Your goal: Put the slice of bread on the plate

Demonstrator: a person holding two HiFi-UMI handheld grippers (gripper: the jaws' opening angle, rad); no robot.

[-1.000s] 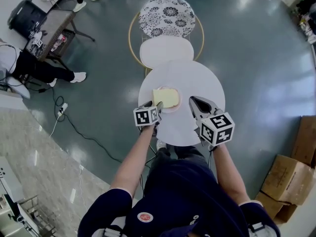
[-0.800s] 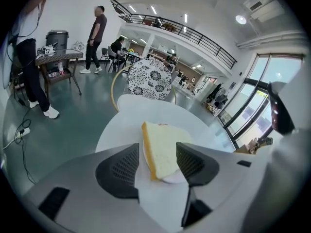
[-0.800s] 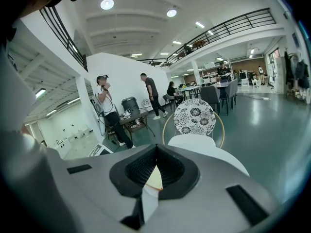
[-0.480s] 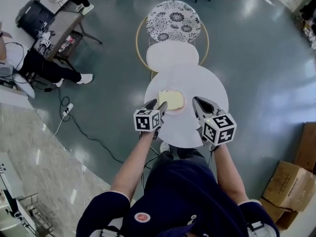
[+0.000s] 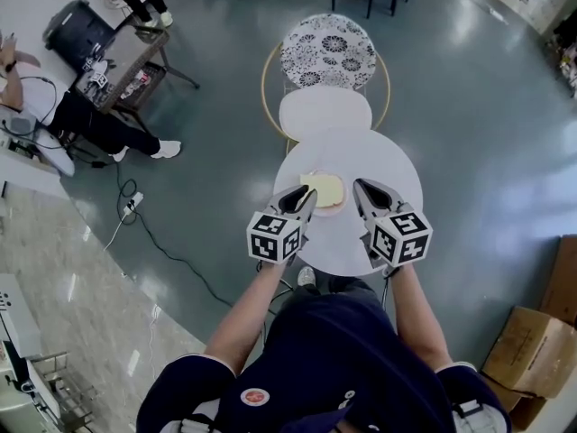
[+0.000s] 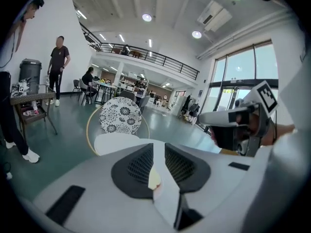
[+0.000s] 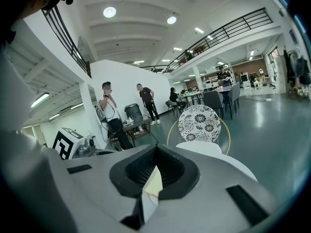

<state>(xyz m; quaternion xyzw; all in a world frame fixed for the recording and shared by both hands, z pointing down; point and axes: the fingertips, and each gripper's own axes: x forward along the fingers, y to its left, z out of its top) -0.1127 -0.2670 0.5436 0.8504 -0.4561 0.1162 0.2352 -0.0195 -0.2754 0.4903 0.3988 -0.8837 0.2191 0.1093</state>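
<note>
The slice of bread [image 5: 326,188] lies flat on a small plate [image 5: 335,208] on the round white table [image 5: 388,165]. My left gripper [image 5: 306,193] hovers above the plate's left side; its jaws are closing, with a narrow gap and nothing between them. Through that gap in the left gripper view [image 6: 159,147], a bit of the bread [image 6: 154,181] shows below. My right gripper [image 5: 361,187] hangs to the right of the plate, empty. In the right gripper view [image 7: 156,148] its jaws meet at the tips, and a sliver of the bread [image 7: 154,184] shows beneath.
Behind the table stand a white seat [image 5: 325,111] and a chair with a patterned cushion [image 5: 328,50]. People and a small side table [image 5: 126,66] are at the far left, a cable [image 5: 153,242] runs over the floor, and cardboard boxes [image 5: 532,341] sit at the right.
My left gripper has lifted up from the plate's left edge and its jaws have narrowed. The bread stays on the plate. The right gripper has barely moved.
</note>
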